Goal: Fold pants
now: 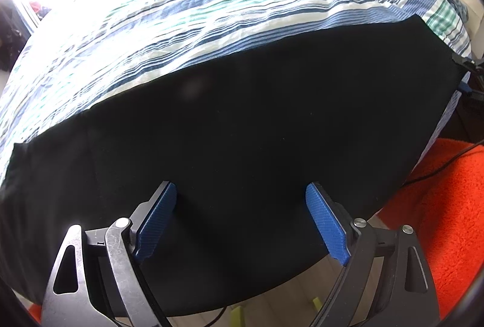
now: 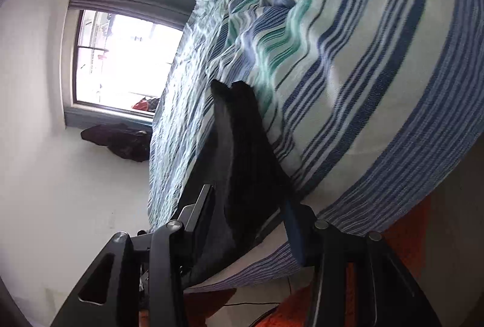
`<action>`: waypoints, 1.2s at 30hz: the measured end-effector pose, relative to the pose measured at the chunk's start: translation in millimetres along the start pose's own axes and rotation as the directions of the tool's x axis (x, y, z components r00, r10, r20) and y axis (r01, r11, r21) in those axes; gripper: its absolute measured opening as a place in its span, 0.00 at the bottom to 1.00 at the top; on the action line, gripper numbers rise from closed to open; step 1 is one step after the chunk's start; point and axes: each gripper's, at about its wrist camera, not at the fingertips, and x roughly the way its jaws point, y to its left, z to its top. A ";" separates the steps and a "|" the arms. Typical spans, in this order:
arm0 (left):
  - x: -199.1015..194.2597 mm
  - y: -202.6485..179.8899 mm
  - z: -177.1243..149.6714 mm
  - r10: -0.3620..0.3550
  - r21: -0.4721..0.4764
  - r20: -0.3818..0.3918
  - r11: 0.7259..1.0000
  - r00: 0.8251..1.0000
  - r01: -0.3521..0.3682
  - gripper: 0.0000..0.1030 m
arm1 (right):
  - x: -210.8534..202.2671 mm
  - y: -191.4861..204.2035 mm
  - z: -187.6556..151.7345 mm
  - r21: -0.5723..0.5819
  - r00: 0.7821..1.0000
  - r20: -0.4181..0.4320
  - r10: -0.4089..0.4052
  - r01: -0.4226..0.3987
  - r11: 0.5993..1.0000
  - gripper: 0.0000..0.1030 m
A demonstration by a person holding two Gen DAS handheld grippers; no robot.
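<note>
The black pants lie spread flat along the near edge of the bed, on a blue, green and white striped bedspread. My left gripper is open, its blue pads wide apart just over the near edge of the pants, holding nothing. In the right wrist view the camera is rolled sideways; the pants run away between the fingers of my right gripper. Its jaws stand apart with an end of the pants lying between them, not pinched.
An orange fluffy rug and a dark cable lie on the floor at the right of the bed. A window, a white wall and a dark heap of clothes are beyond the bed.
</note>
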 end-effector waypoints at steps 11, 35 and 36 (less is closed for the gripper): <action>1.2 -5.4 -0.2 0.014 0.017 -0.002 1.000 1.000 -0.014 0.87 | 27.8 29.3 7.6 -0.097 0.987 -0.031 -0.156 0.153 0.983 0.10; -81.8 302.5 -106.1 -0.018 -0.602 0.151 0.792 0.988 0.107 0.87 | 251.9 342.2 -228.1 -0.657 0.971 -0.234 -0.045 -0.124 0.744 0.20; -78.7 313.0 -118.2 -0.021 -0.627 0.154 0.771 0.988 0.114 0.87 | 282.5 327.8 -251.1 -0.679 0.958 -0.254 -0.134 -0.078 0.730 0.30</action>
